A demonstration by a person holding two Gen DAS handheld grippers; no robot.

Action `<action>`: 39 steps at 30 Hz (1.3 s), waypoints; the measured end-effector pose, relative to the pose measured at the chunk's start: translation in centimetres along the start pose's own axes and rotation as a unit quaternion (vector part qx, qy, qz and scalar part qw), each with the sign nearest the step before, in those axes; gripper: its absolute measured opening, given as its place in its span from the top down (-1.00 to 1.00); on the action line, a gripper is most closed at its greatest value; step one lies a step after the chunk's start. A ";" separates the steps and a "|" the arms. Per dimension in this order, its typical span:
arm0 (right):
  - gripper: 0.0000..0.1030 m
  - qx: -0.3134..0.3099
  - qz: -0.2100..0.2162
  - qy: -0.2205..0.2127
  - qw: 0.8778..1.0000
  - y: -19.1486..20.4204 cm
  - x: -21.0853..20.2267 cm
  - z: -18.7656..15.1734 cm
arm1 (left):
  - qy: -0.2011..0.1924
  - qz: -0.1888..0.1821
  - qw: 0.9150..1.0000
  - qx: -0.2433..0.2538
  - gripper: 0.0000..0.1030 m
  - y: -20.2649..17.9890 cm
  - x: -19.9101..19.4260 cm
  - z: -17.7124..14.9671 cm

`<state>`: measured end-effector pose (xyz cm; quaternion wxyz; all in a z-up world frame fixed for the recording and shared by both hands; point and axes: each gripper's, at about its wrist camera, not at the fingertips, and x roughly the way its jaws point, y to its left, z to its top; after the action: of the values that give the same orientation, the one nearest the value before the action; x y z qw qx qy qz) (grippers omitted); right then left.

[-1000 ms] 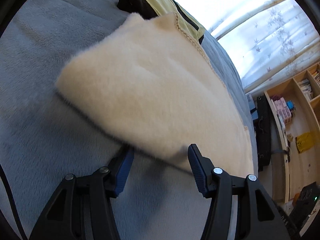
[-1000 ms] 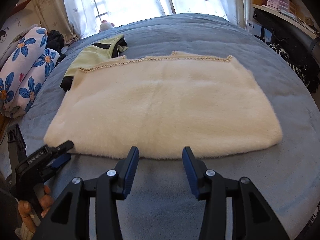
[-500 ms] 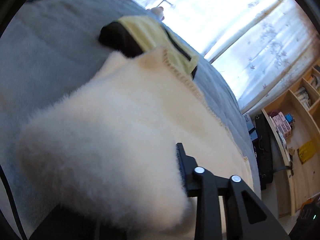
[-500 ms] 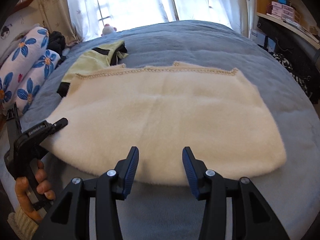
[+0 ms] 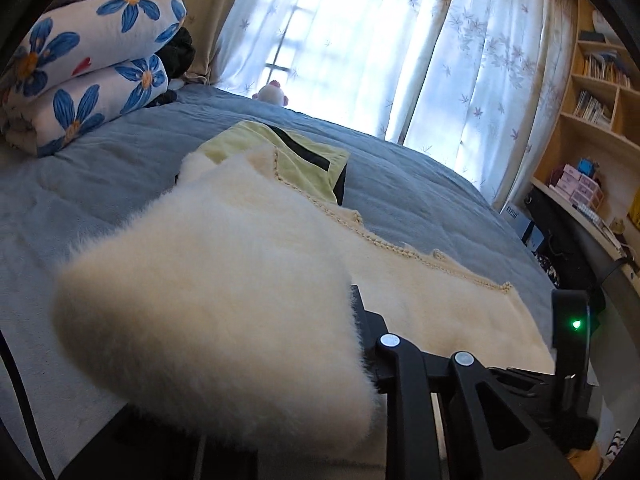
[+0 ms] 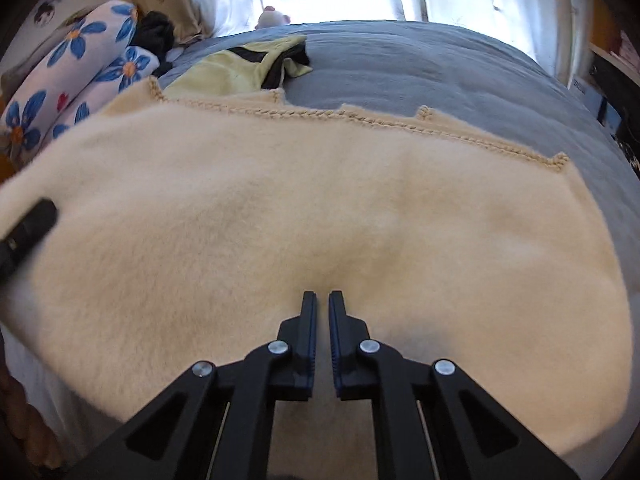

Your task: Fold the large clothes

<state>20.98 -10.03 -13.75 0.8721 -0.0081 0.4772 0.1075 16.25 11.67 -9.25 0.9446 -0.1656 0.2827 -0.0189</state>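
Both grippers, left (image 5: pixel 356 364) and right (image 6: pixel 322 300), have been closed on the cream fluffy garment (image 6: pixel 320 216); its 9 o'clock corner is now lifted for folding.

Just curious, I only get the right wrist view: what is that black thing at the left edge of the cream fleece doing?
Observer: That is the left tool. Its jaws are closing with a corner of the cream fleece between them, raised off the blue bed.
Operator: Can you see both its fingers?
Observer: Only one finger; fleece drapes over the other.
Operator: What stands beyond the bed's right side?
Observer: A wooden bookshelf holding books.
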 end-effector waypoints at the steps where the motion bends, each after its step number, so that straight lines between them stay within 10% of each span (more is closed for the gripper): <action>1: 0.87 0.000 0.002 -0.001 1.000 -0.1 -0.1 -0.1 | -0.001 0.009 1.000 0.008 0.64 -0.4 0.0 0.2; 11: 0.88 0.141 0.107 0.020 0.984 -6.4 -3.4 -1.8 | -0.037 0.011 0.986 0.160 0.64 -11.4 -2.3 2.8; 22: 0.87 0.301 -0.055 -0.056 0.950 -22.3 -13.6 -10.6 | 0.047 -0.099 0.961 0.252 0.64 -26.4 4.1 -4.1; 25: 0.87 0.319 -0.060 -0.043 0.945 -23.8 -13.5 -12.0 | 0.109 -0.102 0.950 0.273 0.64 -28.1 6.9 -7.9; 39: 0.87 0.308 -0.053 -0.039 0.949 -24.2 -13.3 -13.1 | 0.074 -0.114 0.935 0.329 0.64 -29.9 5.7 -10.3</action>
<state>7.92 -37.57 -11.92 0.8546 0.2400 0.4515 -0.0908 17.18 -20.46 -10.70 0.9141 0.1253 0.3092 -0.2304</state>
